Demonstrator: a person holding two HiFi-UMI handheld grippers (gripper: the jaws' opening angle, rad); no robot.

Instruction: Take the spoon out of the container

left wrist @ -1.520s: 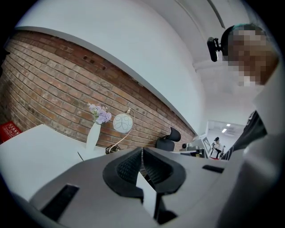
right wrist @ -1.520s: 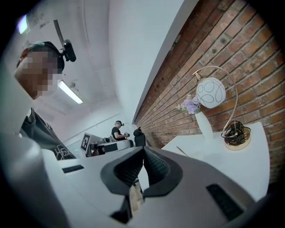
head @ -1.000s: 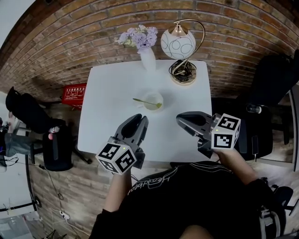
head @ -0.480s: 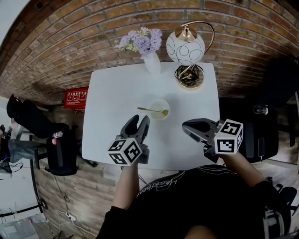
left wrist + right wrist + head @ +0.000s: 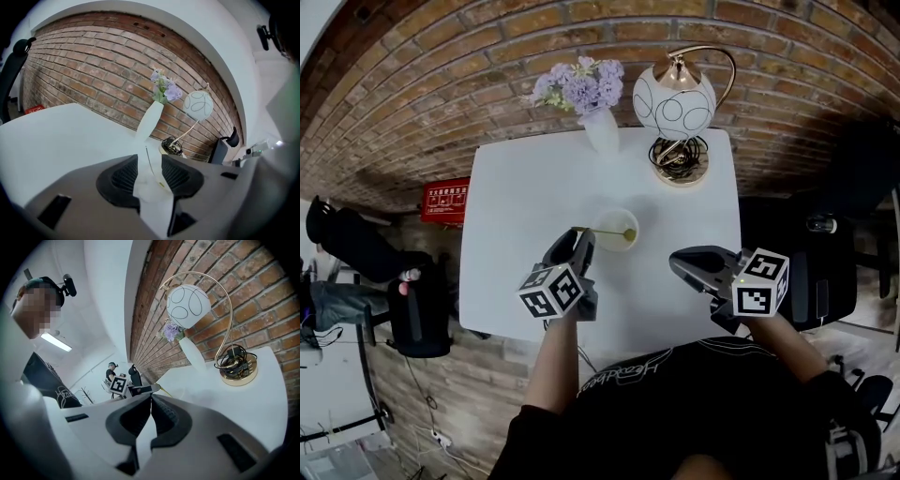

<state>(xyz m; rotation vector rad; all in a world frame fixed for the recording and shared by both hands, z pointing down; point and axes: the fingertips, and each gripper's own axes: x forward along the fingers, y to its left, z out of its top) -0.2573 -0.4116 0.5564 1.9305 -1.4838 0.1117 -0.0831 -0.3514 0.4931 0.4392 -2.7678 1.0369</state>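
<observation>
A small white container (image 5: 631, 217) sits mid-table with a spoon (image 5: 605, 232) lying across it, green bowl end to the right and handle poking out to the left. My left gripper (image 5: 578, 240) is right at the handle's end. Its jaws stand apart and are closing slightly, and the pads press on nothing. In the left gripper view the spoon (image 5: 149, 163) and container show through the gap of the left gripper (image 5: 150, 165). My right gripper (image 5: 677, 262) hovers shut and empty to the container's right, near the table's front. Its tips meet in the right gripper view (image 5: 151, 398).
A white vase of purple flowers (image 5: 600, 129) and a globe lamp on a gold base (image 5: 680, 155) stand at the back of the white table (image 5: 516, 216). On the floor are a red box (image 5: 445, 199) and dark chairs (image 5: 417, 314) at both sides.
My left gripper has moved forward to the spoon's handle and its jaws have spread wider. The right gripper has hardly shifted.
</observation>
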